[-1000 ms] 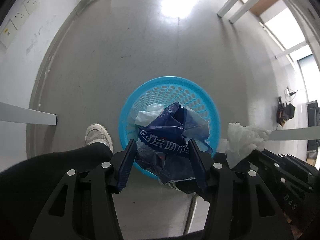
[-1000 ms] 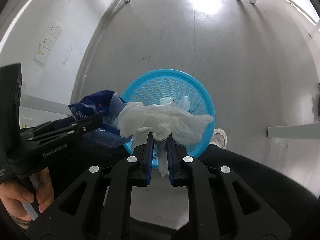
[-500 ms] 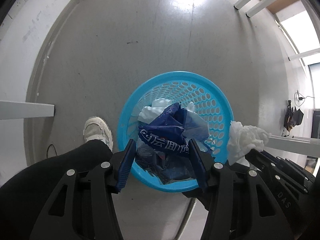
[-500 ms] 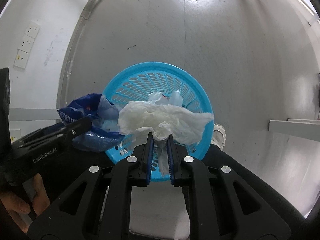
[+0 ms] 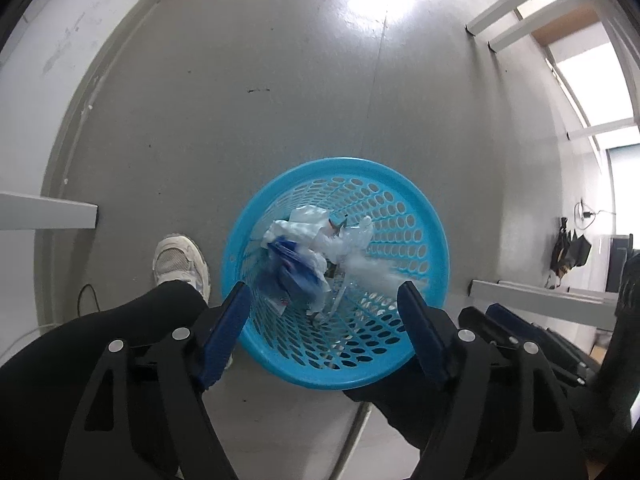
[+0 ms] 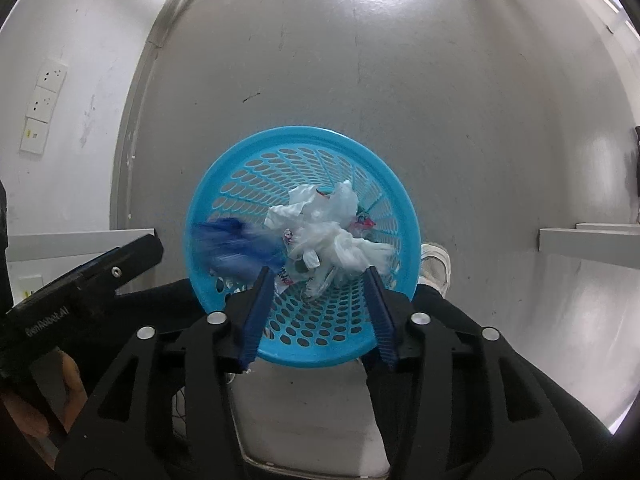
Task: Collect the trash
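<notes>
**Both loads let go over the basket**

The drop step is judged to be in hand. The left hand-held gripper [image 5: 324,308] and the right hand-held gripper [image 6: 318,286] are seen with jaws that have just been opening; nothing is pressed between either pair. The blue bag [image 6: 236,246], blurred, and the white tissue [image 6: 340,246] are found inside the blue basket [image 5: 424,216], with other crumpled wrappers. Next, more trash would have to be sought, as none is seen on the floor [image 5: 280,80]. A shoe [image 5: 180,256] stands just beside the basket, and table legs [image 5: 48,212] lie nearby, so the lift-away calls for care.
</notes>
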A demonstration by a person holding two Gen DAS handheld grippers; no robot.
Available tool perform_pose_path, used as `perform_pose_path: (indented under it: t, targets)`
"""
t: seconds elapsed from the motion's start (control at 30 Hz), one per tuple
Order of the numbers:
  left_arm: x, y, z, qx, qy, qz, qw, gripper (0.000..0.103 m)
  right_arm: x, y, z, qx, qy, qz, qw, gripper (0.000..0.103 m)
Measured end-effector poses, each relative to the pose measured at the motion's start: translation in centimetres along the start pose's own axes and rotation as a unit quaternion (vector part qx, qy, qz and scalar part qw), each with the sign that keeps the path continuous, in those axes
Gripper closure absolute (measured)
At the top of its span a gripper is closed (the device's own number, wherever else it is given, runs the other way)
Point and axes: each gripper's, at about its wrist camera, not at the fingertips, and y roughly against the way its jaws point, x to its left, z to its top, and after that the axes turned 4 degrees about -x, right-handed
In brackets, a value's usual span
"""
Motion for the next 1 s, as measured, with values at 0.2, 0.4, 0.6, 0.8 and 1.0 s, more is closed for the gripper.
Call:
perform_pose_path:
  t: [0.2,0.4,0.6,0.8,1.0]
  targets:
    - [-0.8,1.0,-0.4,-0.011,-0.012,0.002,0.9999,0.028,0.5,1.0,-0.4,-0.013,0.011,-0.002,1.0,0.057]
    - [-1.4,3.8,-1.7,-0.028,-0.046,0.003,0.9985,0.023,0.8,4.0,-1.8,-0.043,0.027,0.0,0.999,0.048]
    - [-2.0,7.9,-3.7,-0.078,-0.099,0.027,0.9917,0.016,2.1,7.7,-4.0,-0.078,0.062,0.004,0.995,0.043]
    - [-2.1,10.9,-6.3,-0.091,-0.13,0.009,0.9873,0.01,2.6,11.7,-6.4,-0.119,0.088,0.013,0.989,0.028]
    - [-1.9,13.7,-9.1,-0.107,-0.153,-0.027,0.982,0.006,2.4,14.7,-8.7,-0.135,0.099,0.035,0.985,0.013]
